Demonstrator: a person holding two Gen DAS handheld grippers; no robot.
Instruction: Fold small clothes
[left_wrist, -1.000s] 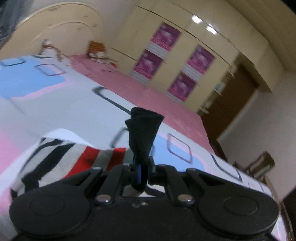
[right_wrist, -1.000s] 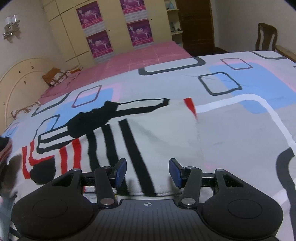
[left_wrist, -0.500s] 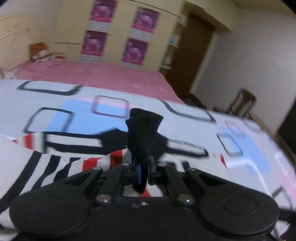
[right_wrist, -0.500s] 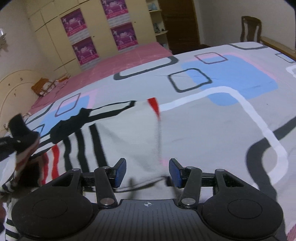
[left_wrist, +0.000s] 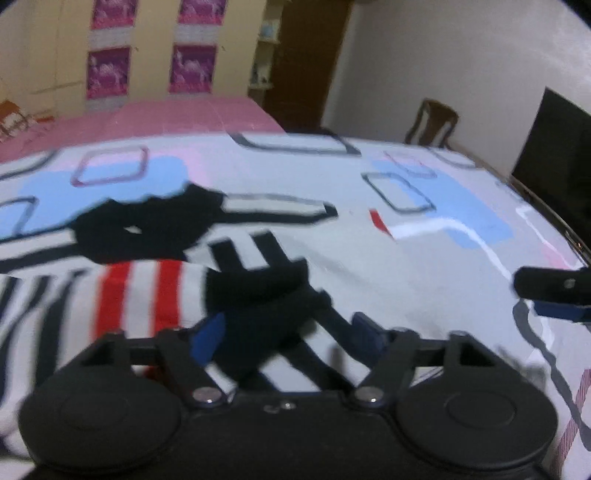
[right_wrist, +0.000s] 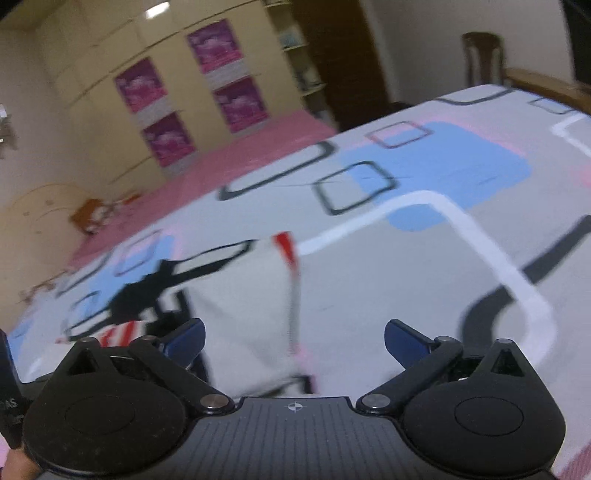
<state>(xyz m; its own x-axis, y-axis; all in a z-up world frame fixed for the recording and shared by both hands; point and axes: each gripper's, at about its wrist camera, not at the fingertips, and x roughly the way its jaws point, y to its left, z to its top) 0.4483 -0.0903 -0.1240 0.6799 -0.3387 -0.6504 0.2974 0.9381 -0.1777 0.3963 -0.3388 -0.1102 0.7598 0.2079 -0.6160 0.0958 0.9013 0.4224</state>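
A small white garment (left_wrist: 129, 291) with black and red stripes lies on the patterned bedspread (left_wrist: 424, 280). Its black cuff (left_wrist: 266, 306) lies loose between the fingers of my left gripper (left_wrist: 291, 332), which is open just above it. In the right wrist view the garment (right_wrist: 240, 317) lies folded over, its edge running down the middle. My right gripper (right_wrist: 295, 336) is open and empty above that edge. The right gripper's finger (left_wrist: 550, 291) shows at the right of the left wrist view.
The bedspread (right_wrist: 424, 258) covers the near bed; a pink bed (right_wrist: 240, 166) lies behind it. Cupboards with purple posters (left_wrist: 192, 70) line the far wall. A wooden chair (left_wrist: 432, 125) and a dark screen (left_wrist: 554, 147) stand past the bed's right edge (left_wrist: 546, 210).
My left gripper swung right while shut on the black cuff, then opened and let it drop onto the garment. My right gripper opened wider and shifted right.
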